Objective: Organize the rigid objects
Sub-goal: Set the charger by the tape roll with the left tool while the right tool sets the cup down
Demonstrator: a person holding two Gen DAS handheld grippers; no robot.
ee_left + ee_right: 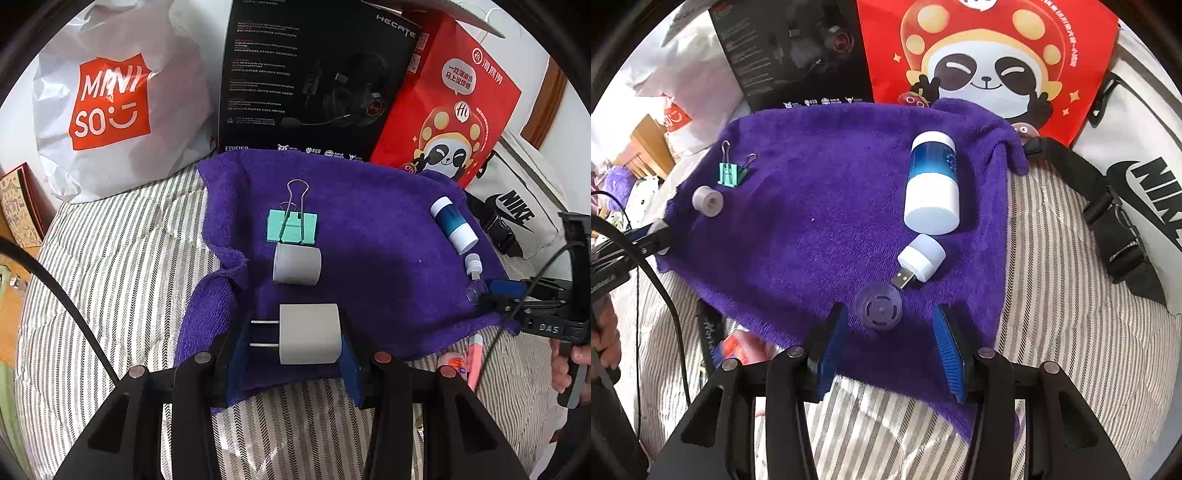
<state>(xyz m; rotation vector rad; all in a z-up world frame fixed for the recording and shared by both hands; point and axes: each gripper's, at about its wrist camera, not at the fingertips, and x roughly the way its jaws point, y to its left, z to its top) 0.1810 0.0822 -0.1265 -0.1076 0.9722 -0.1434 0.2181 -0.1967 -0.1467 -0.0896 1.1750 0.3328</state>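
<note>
Clamped in the left gripper (295, 338), white charger plug (309, 333) awaits placement; right gripper (886, 345) stands apart around clear cap (878, 305), apparently released.

One charger (309, 334), one binder clip (292, 228).

Bright daylight, sharp focus, fisheye-warped dark edges.
</note>
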